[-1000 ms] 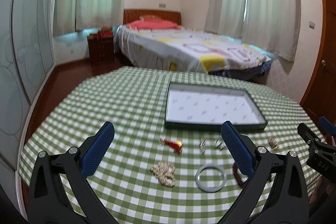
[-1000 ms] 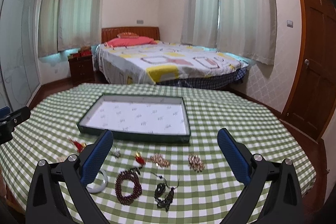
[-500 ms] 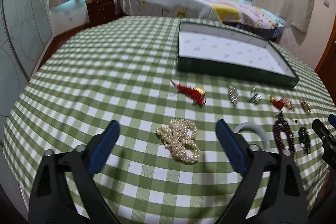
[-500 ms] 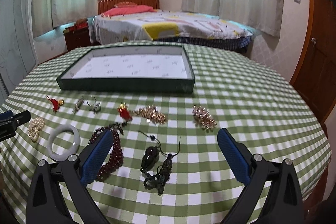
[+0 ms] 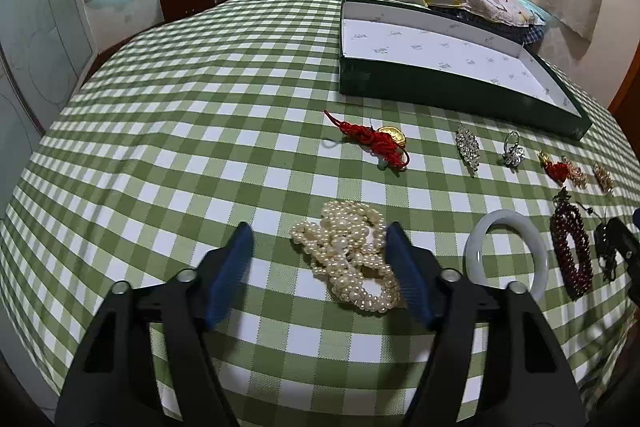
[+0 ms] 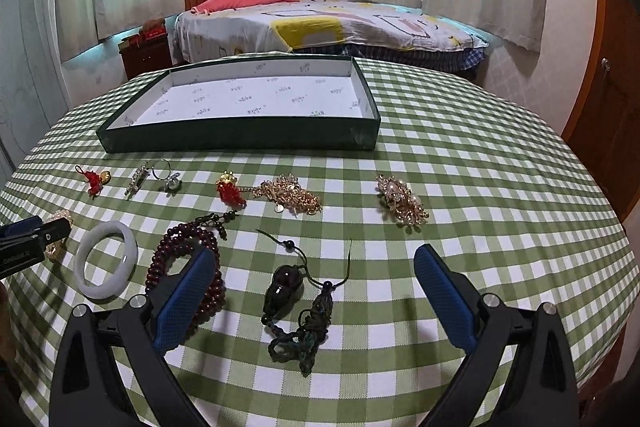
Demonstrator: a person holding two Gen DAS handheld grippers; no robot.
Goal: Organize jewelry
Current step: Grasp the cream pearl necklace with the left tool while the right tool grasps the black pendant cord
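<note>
The left gripper (image 5: pixel 318 253) hangs over the near edge of the table (image 5: pixel 168 131), its jaws closing with the pearls (image 5: pixel 350 259) between them (the right pad looks to touch the heap, the left stands clear). A white bangle (image 5: pixel 506 251) lies just right of the pearls. The tray (image 5: pixel 452 67) sits toward the far right edge.

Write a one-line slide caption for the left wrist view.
Left claw closing around a pearl necklace on the checked tablecloth, green tray waiting beyond.
</note>
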